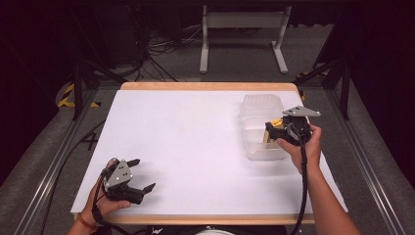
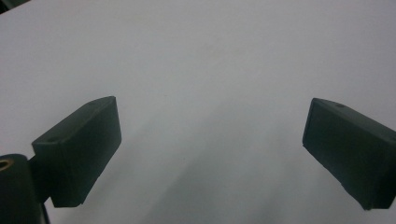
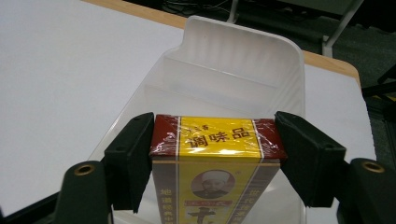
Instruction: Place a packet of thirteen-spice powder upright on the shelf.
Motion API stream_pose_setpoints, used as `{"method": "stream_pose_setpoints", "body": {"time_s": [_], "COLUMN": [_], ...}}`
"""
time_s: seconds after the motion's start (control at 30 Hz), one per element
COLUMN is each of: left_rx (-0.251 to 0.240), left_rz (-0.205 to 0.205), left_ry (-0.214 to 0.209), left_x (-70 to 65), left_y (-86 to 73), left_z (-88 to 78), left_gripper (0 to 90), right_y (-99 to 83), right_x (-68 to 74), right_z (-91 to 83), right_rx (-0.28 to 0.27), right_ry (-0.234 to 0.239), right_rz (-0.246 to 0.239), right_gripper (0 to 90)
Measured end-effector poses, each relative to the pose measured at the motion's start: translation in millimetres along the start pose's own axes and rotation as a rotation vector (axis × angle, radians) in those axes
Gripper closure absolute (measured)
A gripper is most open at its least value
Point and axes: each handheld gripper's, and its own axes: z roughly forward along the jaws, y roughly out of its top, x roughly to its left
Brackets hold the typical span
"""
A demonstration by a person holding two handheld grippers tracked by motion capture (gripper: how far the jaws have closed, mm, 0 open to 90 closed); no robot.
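- Two grippers show in the high view: the left gripper (image 1: 142, 175) spread wide and empty near the table's (image 1: 186, 132) front left; the right gripper (image 1: 269, 133) over the clear tray (image 1: 262, 105) at far right.
- Left gripper view: bare table (image 2: 205, 60) between wide jaws.
- Right gripper view: jaws clamp the yellow-and-red box (image 3: 217, 140) by its two ends above the tray (image 3: 280, 60). It looks light and stiff, with slick wrap; its flat ends suit a grip.
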Motion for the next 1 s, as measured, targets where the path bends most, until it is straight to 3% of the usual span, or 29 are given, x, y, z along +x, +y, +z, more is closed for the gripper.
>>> {"method": "stream_pose_setpoints", "body": {"time_s": [1.0], "left_rx": [-0.001], "left_rz": [-0.004], "left_ry": [0.002], "left_x": [-0.3], "left_y": [0.5], "left_z": [0.6], "left_gripper": [5.2], "right_y": [-10.9], "right_x": [1.4], "right_z": [-12.9], "right_rx": [0.024], "right_ry": [-0.007], "right_rz": [-0.037], "right_gripper": [27.0]}}
